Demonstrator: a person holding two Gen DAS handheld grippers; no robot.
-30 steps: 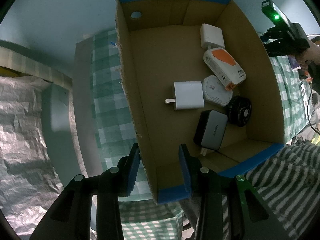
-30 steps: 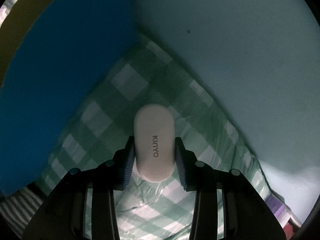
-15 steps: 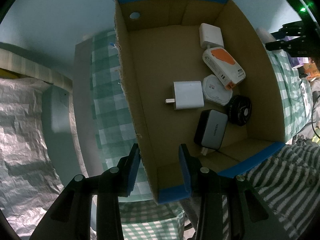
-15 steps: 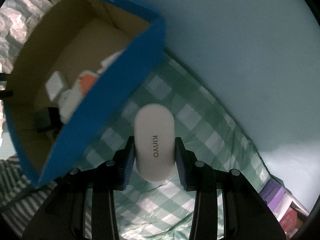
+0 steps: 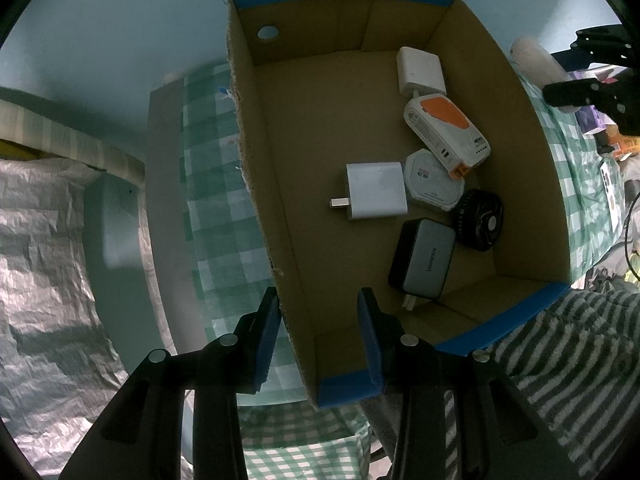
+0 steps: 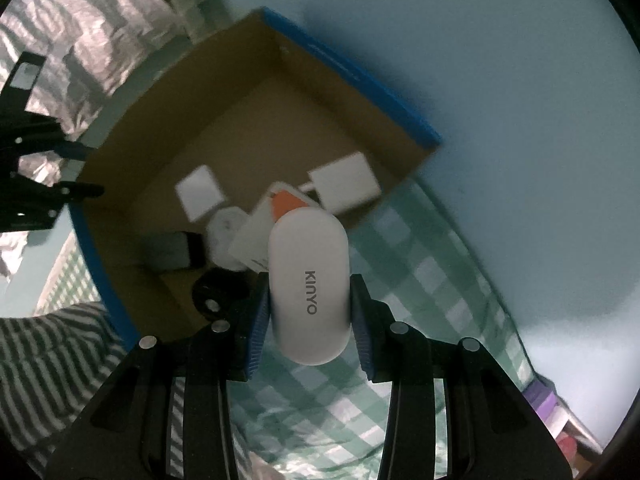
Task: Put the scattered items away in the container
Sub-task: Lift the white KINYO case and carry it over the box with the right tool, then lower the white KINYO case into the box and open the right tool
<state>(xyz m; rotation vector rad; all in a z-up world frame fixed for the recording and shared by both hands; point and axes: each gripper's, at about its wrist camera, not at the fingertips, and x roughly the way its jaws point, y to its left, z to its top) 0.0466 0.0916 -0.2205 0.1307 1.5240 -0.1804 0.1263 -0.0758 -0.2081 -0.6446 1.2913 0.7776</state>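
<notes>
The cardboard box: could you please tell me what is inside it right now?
Inside the cardboard box lie two white chargers, an orange-and-white power bank, a white hexagonal device, a grey UGREEN charger and a black round fan. Whatever lies beneath them is hidden.

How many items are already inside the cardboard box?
6 in the cardboard box: white adapter, orange-white charger, hexagonal puck, white plug, black disc, UGREEN charger. None apparently hidden.

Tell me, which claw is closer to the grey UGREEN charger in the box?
Left. The left claw straddles the cardboard box wall, just beside the UGREEN charger. The right claw, gripping the white KINYO case, is at the opposite rim.
</notes>
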